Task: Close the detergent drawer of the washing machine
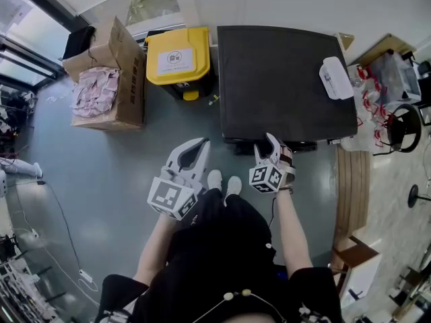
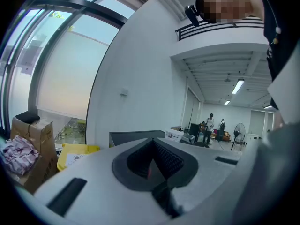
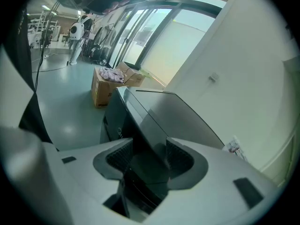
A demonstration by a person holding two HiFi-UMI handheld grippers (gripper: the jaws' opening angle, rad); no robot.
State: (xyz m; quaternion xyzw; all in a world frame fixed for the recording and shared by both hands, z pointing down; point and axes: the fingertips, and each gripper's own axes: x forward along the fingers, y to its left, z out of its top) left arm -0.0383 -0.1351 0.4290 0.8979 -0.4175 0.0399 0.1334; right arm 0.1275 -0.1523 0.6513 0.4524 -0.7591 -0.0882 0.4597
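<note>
Black and flat on top, one big washing machine stands by the white wall. We see one small white packet lying on its top, near the far right corner. The dark detergent drawer is at the front of the machine, and it sticks out a little from the front edge, so it is not pushed in all the way.

We hold two tongs, one in each hand. The right gripper is at the front edge of the machine, right at the drawer. In the right gripper view its jaws stand a little way apart, and the dark drawer front sits between them. We cannot tell if the pads touch it. The left gripper hangs in the air over the grey floor, apart from the machine. Its jaws are pressed together at the tips, with nothing in them.

We count two containers to the left of the machine. One is a yellow plastic bin with its lid shut and a white label on top. It stands just beside the machine. The other is one open brown cardboard box, and it holds a heap of pink and white cloth.

Far off, in the left gripper view, two people stand in a bright room.
</note>
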